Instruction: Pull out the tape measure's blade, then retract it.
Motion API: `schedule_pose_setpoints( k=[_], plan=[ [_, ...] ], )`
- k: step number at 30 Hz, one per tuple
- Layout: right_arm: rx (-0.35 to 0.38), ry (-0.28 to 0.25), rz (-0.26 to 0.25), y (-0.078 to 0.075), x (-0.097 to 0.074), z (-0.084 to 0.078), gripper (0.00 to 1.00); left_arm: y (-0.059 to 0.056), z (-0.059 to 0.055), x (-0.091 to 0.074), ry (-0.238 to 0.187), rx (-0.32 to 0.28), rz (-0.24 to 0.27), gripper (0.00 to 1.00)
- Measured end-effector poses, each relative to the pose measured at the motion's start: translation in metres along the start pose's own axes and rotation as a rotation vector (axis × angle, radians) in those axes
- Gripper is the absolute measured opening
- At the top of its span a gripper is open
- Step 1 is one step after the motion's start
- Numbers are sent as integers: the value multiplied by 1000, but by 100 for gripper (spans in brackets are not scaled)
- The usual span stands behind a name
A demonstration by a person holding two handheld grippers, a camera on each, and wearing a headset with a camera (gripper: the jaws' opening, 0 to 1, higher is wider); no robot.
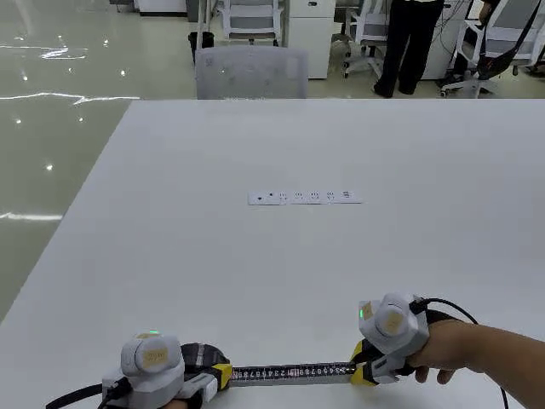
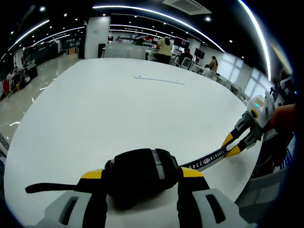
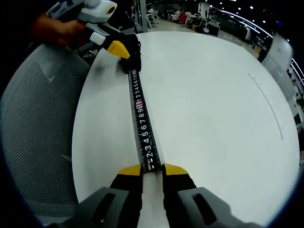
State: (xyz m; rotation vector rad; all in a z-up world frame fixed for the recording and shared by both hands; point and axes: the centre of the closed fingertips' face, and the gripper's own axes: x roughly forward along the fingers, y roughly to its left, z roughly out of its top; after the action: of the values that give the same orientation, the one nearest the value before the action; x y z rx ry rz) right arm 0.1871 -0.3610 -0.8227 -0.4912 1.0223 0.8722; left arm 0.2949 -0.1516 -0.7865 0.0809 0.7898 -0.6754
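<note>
Left jaws: the left gripper (image 2: 142, 175) is clamping the black case (image 2: 138, 167) snugly between its yellow tips.
Right jaws: the right gripper (image 3: 152, 169) is nearly closed, pinching the free end of the blade (image 3: 141, 118).
Blade: it's lying flat with the numbers up, stretching straight from the case to the right gripper. It's running left-right along the near edge of the table (image 1: 281, 256).
Farther out: a socket strip (image 1: 304, 198) is sitting mid-table.

White table (image 1: 170, 256); socket strip (image 1: 304, 198) at centre. Grey chair (image 1: 250, 73) beyond table; glossy floor (image 1: 51, 68) left. Ceiling light strips (image 2: 142, 9).
</note>
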Motion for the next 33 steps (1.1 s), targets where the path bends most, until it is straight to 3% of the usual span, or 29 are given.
schedule_pose_setpoints(
  k=[33],
  plan=[
    [11, -25, 1, 4, 9, 20, 14, 1, 0, 0, 2, -4, -3, 56]
  ],
)
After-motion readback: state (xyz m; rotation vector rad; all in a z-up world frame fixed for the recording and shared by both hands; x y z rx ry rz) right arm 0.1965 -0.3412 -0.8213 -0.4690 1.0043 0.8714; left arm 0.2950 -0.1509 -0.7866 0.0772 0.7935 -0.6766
